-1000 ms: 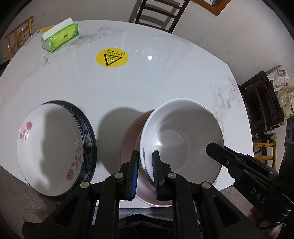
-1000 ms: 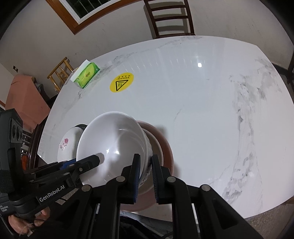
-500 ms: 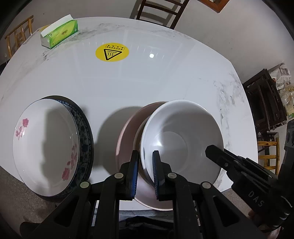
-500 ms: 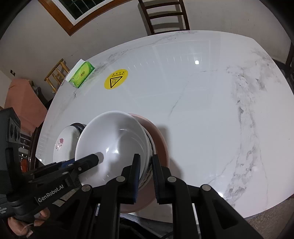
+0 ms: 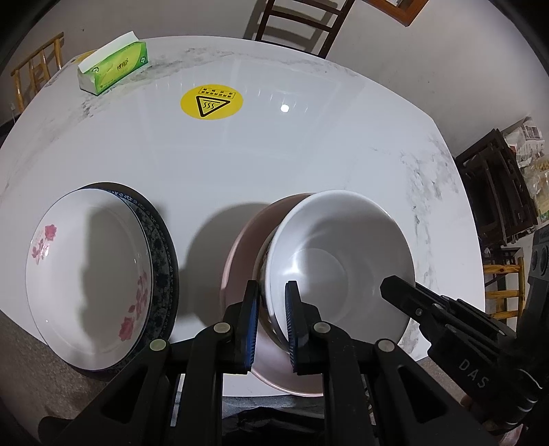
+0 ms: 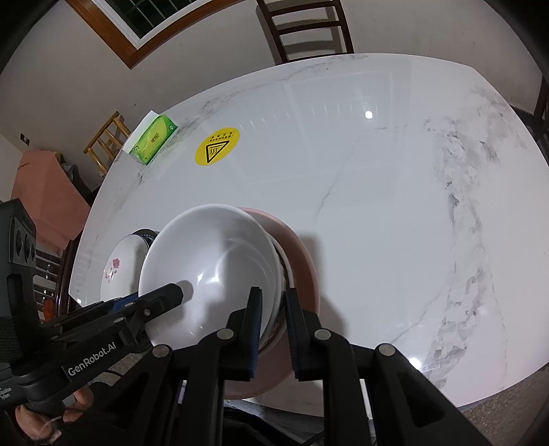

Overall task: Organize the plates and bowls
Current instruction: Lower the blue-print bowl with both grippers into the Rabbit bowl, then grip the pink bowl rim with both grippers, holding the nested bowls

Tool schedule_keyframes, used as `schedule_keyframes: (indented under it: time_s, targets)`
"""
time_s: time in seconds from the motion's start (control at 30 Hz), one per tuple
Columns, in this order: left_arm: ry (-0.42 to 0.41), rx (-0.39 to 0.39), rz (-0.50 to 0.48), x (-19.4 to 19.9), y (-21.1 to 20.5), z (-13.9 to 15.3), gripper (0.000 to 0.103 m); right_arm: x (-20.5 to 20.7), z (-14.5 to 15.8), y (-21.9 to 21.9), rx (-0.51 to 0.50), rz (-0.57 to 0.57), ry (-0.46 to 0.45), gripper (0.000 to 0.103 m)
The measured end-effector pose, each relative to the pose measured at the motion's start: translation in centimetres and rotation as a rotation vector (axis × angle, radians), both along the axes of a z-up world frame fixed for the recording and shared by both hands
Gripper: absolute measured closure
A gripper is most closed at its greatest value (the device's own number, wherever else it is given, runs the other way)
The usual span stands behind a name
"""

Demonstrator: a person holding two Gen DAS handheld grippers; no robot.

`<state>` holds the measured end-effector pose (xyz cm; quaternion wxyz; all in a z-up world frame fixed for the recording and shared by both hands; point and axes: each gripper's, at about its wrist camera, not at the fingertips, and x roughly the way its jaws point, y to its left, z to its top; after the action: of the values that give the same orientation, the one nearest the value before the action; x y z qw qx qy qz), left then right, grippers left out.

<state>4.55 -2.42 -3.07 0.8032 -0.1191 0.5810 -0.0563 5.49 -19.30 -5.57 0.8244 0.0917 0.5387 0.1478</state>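
Both grippers pinch the same white bowl (image 5: 343,260) by its rim. The left gripper (image 5: 271,322) has its blue pads nearly together on the edge at the bowl's 7 o'clock, one pad inside, one outside. The right gripper (image 6: 272,326) clamps the rim on the opposite side in just the same way, nearly closed with the wall between its pads. A hand (image 6: 51,415) shows at the lower left of the right camera's view, wrapped round the left tool's handle.

The white bowl sits tilted inside a patterned bowl, and that pair rests in a pink dish (image 5: 240,260); I cannot tell whether the white bowl is fully seated. At 9 o'clock from this stack, well apart from it, a white plate with red flowers (image 5: 89,274) lies on a dark blue patterned plate (image 5: 161,250). So, by my reckoning, sorting is nearly finished: two piles stand, and letting go is what remains.

The table (image 6: 377,171) is round, white marble with grey veins. At 12 o'clock is a yellow warning sticker (image 5: 211,102), and at 11 o'clock a green tissue box (image 5: 115,67). Wooden chairs ring the table, and a wood-framed window (image 6: 144,20) sits in the wall.
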Motion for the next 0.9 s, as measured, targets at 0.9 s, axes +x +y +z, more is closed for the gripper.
schedule_keyframes:
  time_s: [0.9]
  targets:
    - [-0.012,-0.044,0.004,-0.01,0.73,-0.03,0.089,0.01,0.03,0.46,-0.012,0.002,0.005,0.08]
